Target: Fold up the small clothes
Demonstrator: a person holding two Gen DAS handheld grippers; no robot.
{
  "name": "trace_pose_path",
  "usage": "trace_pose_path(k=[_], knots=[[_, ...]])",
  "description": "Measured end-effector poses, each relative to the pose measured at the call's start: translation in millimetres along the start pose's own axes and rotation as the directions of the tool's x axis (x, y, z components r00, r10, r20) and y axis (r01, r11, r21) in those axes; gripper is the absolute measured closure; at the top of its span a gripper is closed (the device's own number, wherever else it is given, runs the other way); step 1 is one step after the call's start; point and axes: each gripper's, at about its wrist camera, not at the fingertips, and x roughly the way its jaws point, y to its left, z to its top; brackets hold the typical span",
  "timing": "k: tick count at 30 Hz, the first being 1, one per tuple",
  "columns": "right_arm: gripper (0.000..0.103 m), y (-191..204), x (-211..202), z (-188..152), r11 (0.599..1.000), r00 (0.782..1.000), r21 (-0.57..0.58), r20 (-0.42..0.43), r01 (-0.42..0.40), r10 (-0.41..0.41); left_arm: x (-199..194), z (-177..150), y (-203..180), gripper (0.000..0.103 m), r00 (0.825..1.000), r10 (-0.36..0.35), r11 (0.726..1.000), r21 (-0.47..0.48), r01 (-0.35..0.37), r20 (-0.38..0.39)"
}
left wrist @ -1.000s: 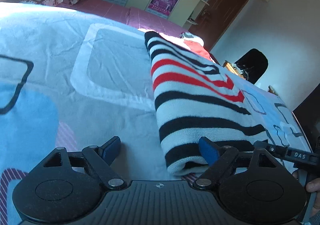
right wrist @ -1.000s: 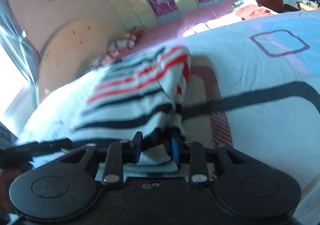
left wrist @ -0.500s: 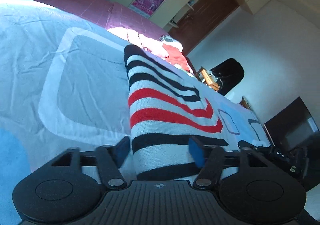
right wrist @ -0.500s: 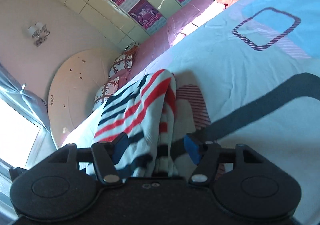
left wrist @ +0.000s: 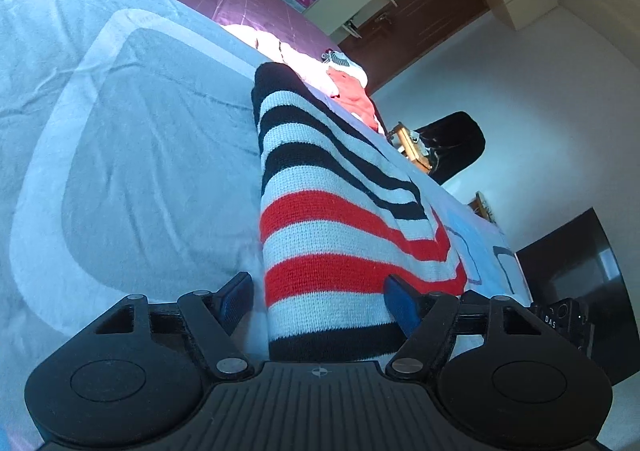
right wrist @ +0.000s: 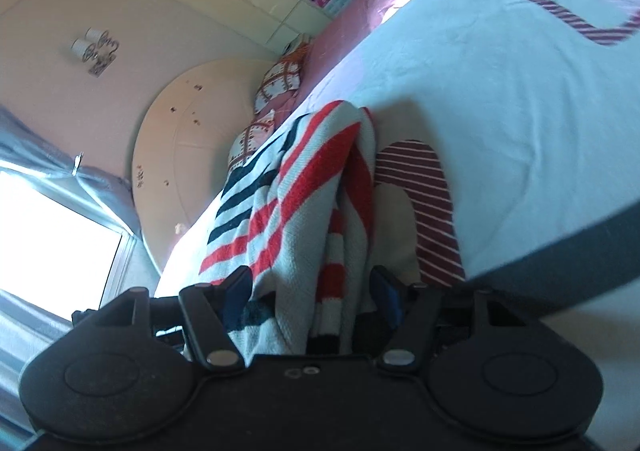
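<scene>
A striped knit garment (left wrist: 332,219), white with black and red bands, lies folded on the pale blue bedspread (left wrist: 120,131). My left gripper (left wrist: 320,299) is open, its blue pads on either side of the garment's near end, which fills the gap between them. In the right wrist view the same garment (right wrist: 304,191) lies in layered folds. My right gripper (right wrist: 312,293) is open around its near edge, the cloth bunched between the spread fingers.
Other clothes, pink and red (left wrist: 352,95), lie at the far end of the bed. A black chair (left wrist: 452,143) and a dark cabinet (left wrist: 580,275) stand to the right. A round headboard (right wrist: 188,151) and patterned pillows (right wrist: 280,79) are beyond the garment.
My right gripper has opened and let go of the garment's edge. Both grippers have moved forward along the garment, so it now sits between each pair of open fingers.
</scene>
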Motion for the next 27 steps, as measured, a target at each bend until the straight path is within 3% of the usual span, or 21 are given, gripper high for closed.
trace_pose_path(k=[8, 11, 15, 20, 27], knots=[[0.040, 14.0, 11.3, 5.4, 0.992, 0.998, -0.116, -0.051, -0.041, 0.035, 22.5, 7.4, -11.3, 0.034, 1.000, 0.002, 0.999, 0.054, -0.002, 0.002], [0.059, 15.0, 11.7, 4.6, 0.989, 0.999, -0.148, -0.050, -0.021, 0.014, 22.7, 4.7, -13.4, 0.051, 0.999, 0.038, 0.996, 0.078, -0.039, 0.014], [0.066, 27.1, 10.5, 0.2, 0.973, 0.999, -0.227, -0.024, 0.028, -0.035, 20.4, 1.3, -21.5, 0.057, 0.996, 0.069, 0.992, 0.105, -0.074, 0.048], [0.070, 39.4, 2.0, -0.5, 0.970, 0.999, -0.242, -0.006, 0.036, -0.038, 5.9, 3.3, -25.9, 0.065, 0.996, 0.055, 0.991, 0.119, -0.063, 0.069], [0.070, 71.4, -7.1, -8.5, 0.962, 0.999, -0.272, 0.021, 0.037, -0.033, -30.4, 10.9, -32.1, 0.066, 0.995, 0.041, 0.985, 0.164, -0.055, 0.090]])
